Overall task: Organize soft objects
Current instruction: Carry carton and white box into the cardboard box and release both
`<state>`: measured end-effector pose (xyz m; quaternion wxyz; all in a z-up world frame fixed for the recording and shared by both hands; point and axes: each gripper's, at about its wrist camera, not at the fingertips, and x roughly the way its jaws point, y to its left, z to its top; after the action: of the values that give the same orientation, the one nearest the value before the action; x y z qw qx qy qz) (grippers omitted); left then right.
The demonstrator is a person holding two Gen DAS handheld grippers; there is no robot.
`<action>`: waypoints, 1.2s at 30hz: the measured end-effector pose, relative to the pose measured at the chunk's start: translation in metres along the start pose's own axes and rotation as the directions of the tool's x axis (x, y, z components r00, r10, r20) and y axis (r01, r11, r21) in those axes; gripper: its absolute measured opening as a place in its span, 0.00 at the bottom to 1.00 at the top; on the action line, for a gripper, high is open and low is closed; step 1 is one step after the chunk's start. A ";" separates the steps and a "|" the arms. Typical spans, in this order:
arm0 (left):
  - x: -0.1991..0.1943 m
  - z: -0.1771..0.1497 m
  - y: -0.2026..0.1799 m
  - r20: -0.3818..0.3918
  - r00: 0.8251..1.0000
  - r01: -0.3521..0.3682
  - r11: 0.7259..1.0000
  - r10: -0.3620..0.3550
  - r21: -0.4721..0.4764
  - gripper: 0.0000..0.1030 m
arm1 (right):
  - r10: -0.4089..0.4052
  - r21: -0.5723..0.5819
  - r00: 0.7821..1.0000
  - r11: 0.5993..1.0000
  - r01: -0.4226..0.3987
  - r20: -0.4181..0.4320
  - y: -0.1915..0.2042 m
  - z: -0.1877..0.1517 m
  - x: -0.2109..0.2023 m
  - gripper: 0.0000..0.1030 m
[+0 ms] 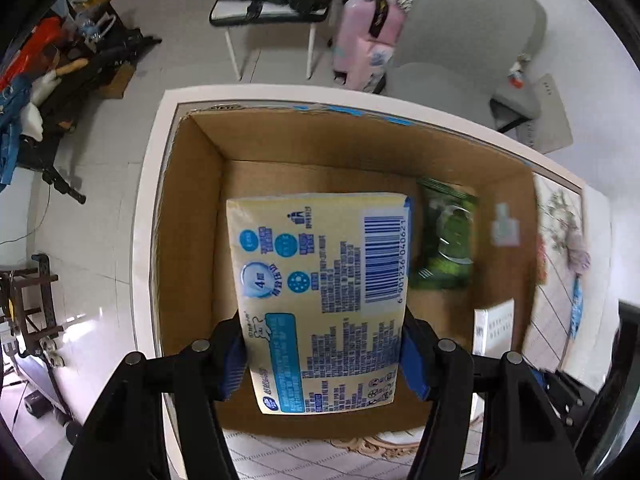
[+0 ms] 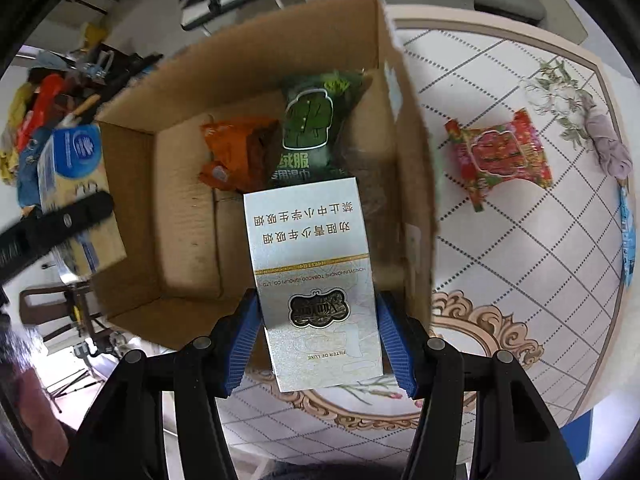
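From the left wrist view, the left gripper clamps a yellow tissue pack between its blue pads, holding it over the open cardboard box; a green packet lies on the box floor just right of the pack; a white carton shows at the box's right near corner; the box sits on a white-edged table, with a grey chair beyond.

From the right wrist view, the right gripper grips the white carton over the near wall of the box; inside lie the green packet and an orange packet, touching; a red packet rests on the patterned tablecloth, apart from the box; the tissue pack shows at the left edge.
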<state>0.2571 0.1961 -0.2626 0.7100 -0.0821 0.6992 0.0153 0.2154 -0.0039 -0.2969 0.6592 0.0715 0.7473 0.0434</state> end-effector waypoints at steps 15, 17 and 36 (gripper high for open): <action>0.073 0.059 0.009 -0.170 0.985 -0.016 1.000 0.015 -0.008 0.60 | -0.057 0.022 0.993 0.998 0.060 -0.106 0.008 0.021 0.062 0.60; 0.071 0.060 0.012 -0.170 0.985 -0.025 0.999 0.021 -0.021 0.60 | -0.047 0.027 0.993 0.998 0.050 -0.107 0.009 0.022 0.061 0.68; -0.027 -0.027 0.013 0.001 0.999 0.039 0.999 -0.039 0.012 0.90 | -0.084 -0.077 0.994 0.993 0.090 0.070 0.032 -0.006 -0.009 0.94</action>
<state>0.2275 0.2076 -0.2368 0.7111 -0.0913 0.6971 -0.0026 0.2118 0.0262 -0.2823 0.6874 0.0136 0.7249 0.0422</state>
